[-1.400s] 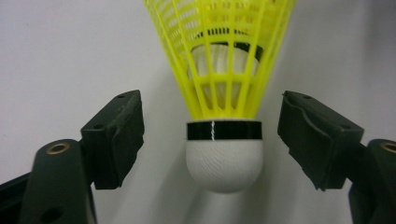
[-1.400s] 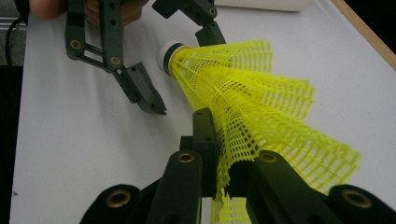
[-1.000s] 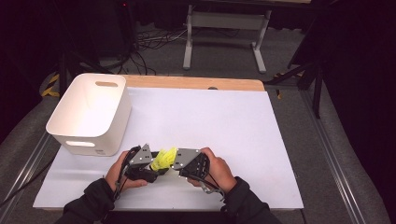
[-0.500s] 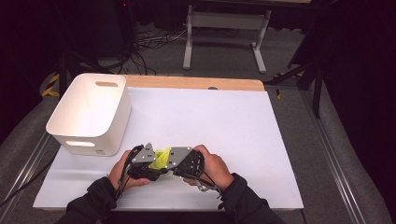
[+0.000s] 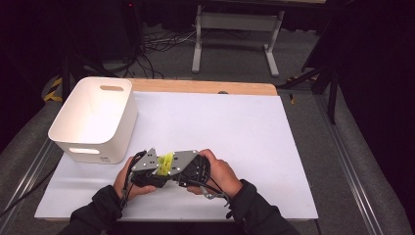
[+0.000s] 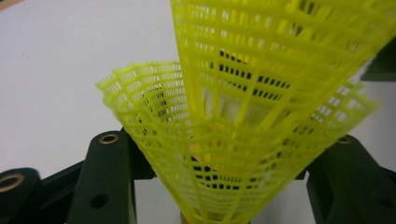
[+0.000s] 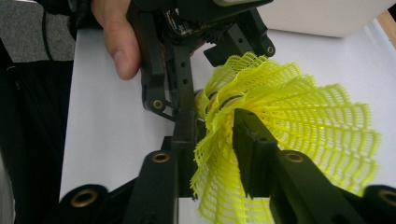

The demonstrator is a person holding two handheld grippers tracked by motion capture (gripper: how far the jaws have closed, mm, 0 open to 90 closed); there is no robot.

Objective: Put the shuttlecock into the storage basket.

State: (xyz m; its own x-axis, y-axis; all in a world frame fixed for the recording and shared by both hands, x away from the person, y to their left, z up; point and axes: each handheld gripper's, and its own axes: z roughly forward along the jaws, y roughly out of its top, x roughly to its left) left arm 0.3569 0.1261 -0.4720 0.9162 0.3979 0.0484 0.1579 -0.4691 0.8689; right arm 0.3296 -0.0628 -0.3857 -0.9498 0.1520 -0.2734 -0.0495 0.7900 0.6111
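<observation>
A yellow mesh shuttlecock (image 5: 165,164) is held over the table's near edge between my two grippers. My left gripper (image 5: 159,171) is shut on its narrow end; in the left gripper view the skirt (image 6: 243,140) fans up between the jaws of that gripper (image 6: 219,191), and a second yellow skirt seems to overlap it. The left jaws have just been closing on it. My right gripper (image 7: 215,135) faces the left gripper (image 7: 205,100). Its jaws have just been opening, with the skirt's rim (image 7: 210,163) loose between them.
A white bin (image 5: 117,132) with handle cut-outs stands at the table's left, just beyond my left hand. White paper (image 5: 220,122) covers the table, with a wooden strip (image 5: 205,87) along the far edge. Metal rails run along both sides.
My right hand has shifted left and slightly up toward the left gripper, so less of the yellow skirt shows between them. The left hand has stayed put.
</observation>
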